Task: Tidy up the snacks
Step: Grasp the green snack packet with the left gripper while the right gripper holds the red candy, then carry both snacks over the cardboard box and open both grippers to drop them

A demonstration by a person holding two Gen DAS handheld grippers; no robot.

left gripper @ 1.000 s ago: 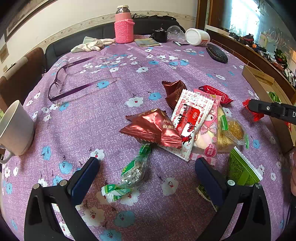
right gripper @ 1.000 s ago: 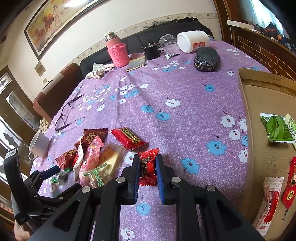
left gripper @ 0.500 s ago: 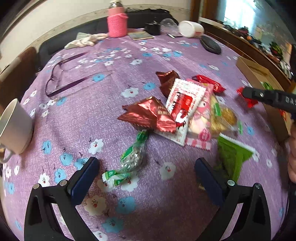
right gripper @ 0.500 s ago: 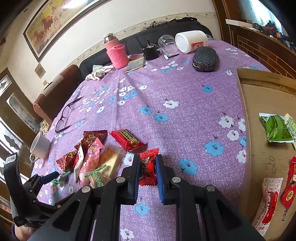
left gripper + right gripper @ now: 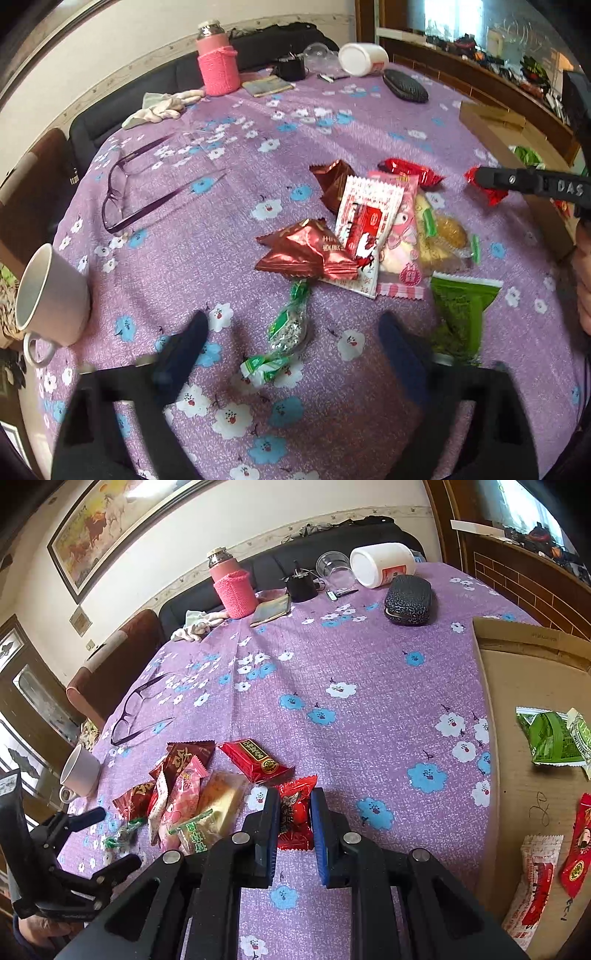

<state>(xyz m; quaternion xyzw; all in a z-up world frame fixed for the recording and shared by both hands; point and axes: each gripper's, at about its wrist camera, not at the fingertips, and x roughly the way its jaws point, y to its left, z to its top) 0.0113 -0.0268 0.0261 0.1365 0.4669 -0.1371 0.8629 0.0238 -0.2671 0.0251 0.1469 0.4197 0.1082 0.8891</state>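
A small green-wrapped candy lies on the purple flowered tablecloth, between the fingers of my left gripper. Its jaws are closing, and the pads stand apart from the wrapper on both sides. Just beyond is a pile of snack packets: dark red foil, red-and-white, pink, yellow cake and green. My right gripper is shut on a red candy packet low over the cloth, left of the cardboard box. The box holds a green packet and red ones.
A white mug stands at the table's left edge, with purple glasses behind it. At the far side are a pink-sleeved bottle, a white jar and a dark glasses case. A hand shows at the right.
The left gripper's fingers have drawn inward toward the green candy, and its view has rolled slightly. The right gripper and its red packet have stayed put.
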